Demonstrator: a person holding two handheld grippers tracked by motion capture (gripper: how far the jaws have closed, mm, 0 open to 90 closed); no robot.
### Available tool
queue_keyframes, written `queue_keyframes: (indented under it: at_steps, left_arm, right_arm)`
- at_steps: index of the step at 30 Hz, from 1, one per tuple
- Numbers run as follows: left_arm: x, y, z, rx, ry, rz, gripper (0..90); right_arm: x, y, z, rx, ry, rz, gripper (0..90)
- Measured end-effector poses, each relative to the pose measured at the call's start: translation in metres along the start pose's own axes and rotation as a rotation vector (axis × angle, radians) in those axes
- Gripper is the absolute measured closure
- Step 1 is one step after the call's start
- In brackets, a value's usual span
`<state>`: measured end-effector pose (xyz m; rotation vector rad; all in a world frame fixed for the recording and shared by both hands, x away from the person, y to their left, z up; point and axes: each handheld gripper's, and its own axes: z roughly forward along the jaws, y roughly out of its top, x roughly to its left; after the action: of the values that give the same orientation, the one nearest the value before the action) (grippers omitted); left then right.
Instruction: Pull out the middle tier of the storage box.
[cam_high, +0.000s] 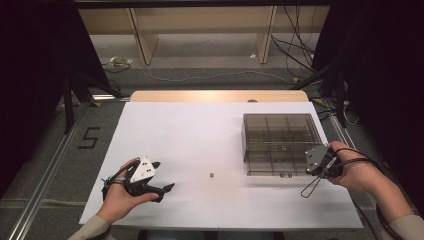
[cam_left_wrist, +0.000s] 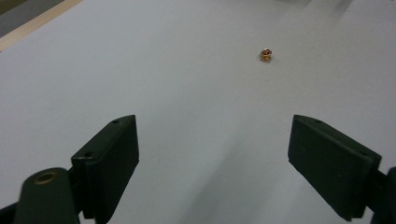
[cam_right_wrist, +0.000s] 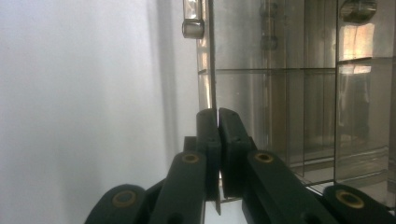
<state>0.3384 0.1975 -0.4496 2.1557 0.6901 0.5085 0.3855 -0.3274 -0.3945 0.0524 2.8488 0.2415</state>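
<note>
Your right gripper (cam_right_wrist: 218, 116) pinches the box (cam_high: 280, 142) lid's edge, right of the white table (cam_high: 190, 130). Left gripper (cam_left_wrist: 212, 154) gapes empty, nut (cam_left_wrist: 266, 55) ahead. Cables (cam_high: 295, 45) litter the floor.

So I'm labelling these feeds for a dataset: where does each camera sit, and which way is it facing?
High view: above the person's side, looking forward and down on the white table; both hands, left tool, right tool.
Left gripper view: rides that tool, jaws apart, facing a small brass piece.
Right gripper view: rides that tool, jaws pinching the clear compartment box at its edge.
Shared: high and left views show the brass piece.
</note>
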Motion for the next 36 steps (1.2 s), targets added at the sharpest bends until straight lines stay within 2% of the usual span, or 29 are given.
queue_keyframes:
  at_steps: [23, 30, 36]
  left_arm:
    - [0.0003, 0.0002, -0.0006, 0.003, 0.000, 0.002, 16.4]
    - [0.0003, 0.0002, -0.0005, 0.003, 0.000, 0.001, 16.3]
    - [0.0000, 0.0001, -0.0001, 0.002, 0.000, -0.001, 16.2]
  right_arm:
    - [0.0032, -0.0006, 0.0002, -0.009, 0.012, 0.011, 88.6]
    - [0.0040, -0.0016, 0.0014, -0.003, 0.005, 0.033, 87.7]
    - [0.0035, -0.0030, -0.0017, -0.047, -0.030, 0.103, 77.4]
